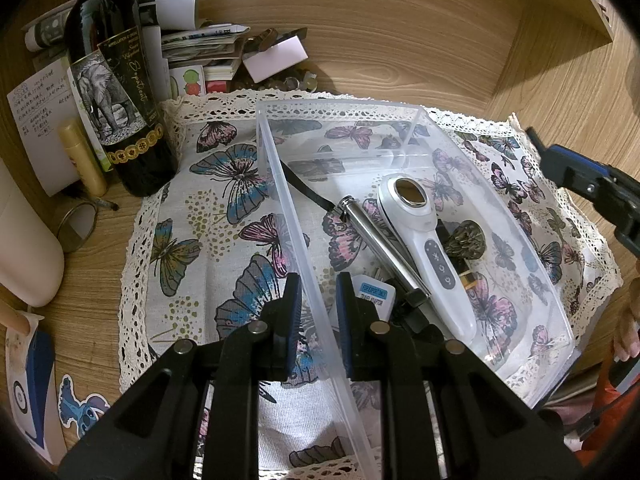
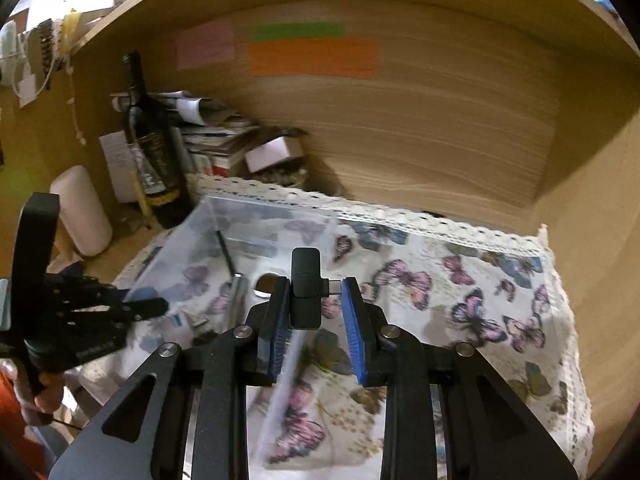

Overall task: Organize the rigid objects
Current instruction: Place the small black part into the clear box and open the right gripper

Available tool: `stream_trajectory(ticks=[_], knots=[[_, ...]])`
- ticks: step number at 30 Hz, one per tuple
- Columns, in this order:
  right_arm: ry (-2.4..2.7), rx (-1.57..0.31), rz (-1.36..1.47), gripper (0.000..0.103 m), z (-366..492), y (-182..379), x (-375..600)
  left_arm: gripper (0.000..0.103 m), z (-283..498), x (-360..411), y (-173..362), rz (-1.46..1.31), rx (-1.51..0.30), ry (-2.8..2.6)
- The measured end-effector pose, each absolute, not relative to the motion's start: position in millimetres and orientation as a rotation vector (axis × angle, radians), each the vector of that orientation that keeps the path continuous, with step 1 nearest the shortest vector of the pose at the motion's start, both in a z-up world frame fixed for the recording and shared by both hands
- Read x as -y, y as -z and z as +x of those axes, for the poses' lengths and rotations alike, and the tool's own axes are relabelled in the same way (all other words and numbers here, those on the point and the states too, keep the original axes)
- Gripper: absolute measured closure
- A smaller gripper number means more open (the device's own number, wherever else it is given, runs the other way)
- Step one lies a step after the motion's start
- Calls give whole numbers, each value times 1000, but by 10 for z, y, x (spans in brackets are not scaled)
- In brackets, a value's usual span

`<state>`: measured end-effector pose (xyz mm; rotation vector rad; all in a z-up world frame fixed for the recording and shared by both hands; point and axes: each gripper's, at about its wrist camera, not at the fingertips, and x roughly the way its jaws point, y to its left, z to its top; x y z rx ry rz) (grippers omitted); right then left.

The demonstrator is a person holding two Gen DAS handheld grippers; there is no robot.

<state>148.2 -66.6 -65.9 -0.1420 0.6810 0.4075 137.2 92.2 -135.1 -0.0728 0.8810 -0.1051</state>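
Observation:
A clear plastic bin (image 1: 280,184) stands on a butterfly cloth (image 1: 208,208). In it lie a white handheld device (image 1: 432,248), a silver metal rod (image 1: 380,244), a white adapter with a blue label (image 1: 376,292) and a dark fan-shaped piece (image 1: 466,240). My left gripper (image 1: 318,308) straddles the bin's left wall, its pads close on both sides. My right gripper (image 2: 316,308) is shut on a small black USB-C dongle (image 2: 306,292), held above the bin's (image 2: 224,216) right side. The right gripper also shows in the left wrist view (image 1: 588,184).
A dark wine bottle (image 1: 116,92) stands left of the cloth, with a yellow tube (image 1: 82,156), a white cylinder (image 1: 28,248), papers and clutter (image 1: 208,48) behind. Wooden walls (image 1: 400,40) enclose the back and right. The left gripper shows in the right wrist view (image 2: 120,308).

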Motion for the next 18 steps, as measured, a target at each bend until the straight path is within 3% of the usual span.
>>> stream_trajectory(ticks=[18], knots=[[-555, -836, -228, 79, 1627, 1049, 115, 86, 1361, -923, 1357, -67, -880, 107]])
